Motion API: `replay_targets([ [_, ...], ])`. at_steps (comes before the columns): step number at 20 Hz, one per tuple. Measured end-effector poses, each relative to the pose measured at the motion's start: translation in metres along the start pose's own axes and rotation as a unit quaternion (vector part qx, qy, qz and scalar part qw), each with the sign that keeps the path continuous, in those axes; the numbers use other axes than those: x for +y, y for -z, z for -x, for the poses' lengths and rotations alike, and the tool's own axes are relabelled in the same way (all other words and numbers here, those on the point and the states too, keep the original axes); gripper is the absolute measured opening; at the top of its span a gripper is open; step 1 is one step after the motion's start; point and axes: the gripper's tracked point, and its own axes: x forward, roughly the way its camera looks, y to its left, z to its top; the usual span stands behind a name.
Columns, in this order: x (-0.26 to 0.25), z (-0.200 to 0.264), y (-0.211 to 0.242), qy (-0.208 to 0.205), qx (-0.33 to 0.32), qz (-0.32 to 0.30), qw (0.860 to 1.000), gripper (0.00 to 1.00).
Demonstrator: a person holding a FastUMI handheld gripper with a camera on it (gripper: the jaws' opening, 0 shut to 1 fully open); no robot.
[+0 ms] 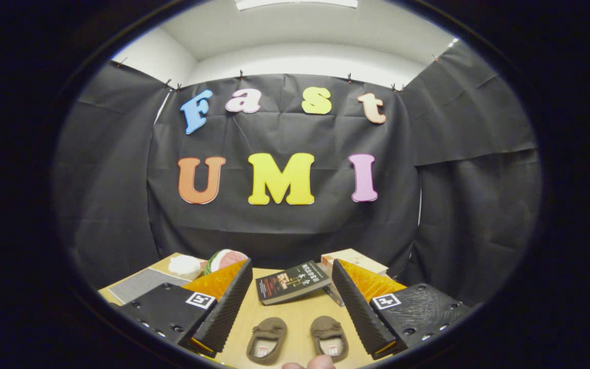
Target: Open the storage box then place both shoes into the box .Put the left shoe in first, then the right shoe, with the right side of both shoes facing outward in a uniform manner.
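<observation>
Shoes (297, 339), a small brown pair, sit side by side on the table (295, 312) between the fingers of the gripper (292, 287), toes toward the booth's back wall, heels toward the holder. Each shoe's long axis runs straight ahead, roughly along the fingers, and the two lie nearly parallel with a narrow gap between them. The fingers stand wide apart and grip nothing. A fingertip (320, 363) pokes in just behind the heels. Beyond the shoes a dark book (291, 282) lies propped against a pale box (354, 259), which may be the storage box, though that is not clear from here; rounded soft items (208, 262) and a grey mat (141, 285) sit off to the left. The likely trouble: the shoes look alike, so the wrong one could be taken first. They are also close, so closing on one may nudge its neighbour askew. The leaning book could slide if the box is opened.
</observation>
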Motion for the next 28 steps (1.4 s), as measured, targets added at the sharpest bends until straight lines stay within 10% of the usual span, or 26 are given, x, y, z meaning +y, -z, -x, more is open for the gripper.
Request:
replay_targets([
  [15,0.010,-0.005,0.005,-0.036,0.007,-0.004,0.999,0.95],
  [28,0.125,-0.017,0.080,-0.208,0.099,-0.076,0.970,0.96],
])
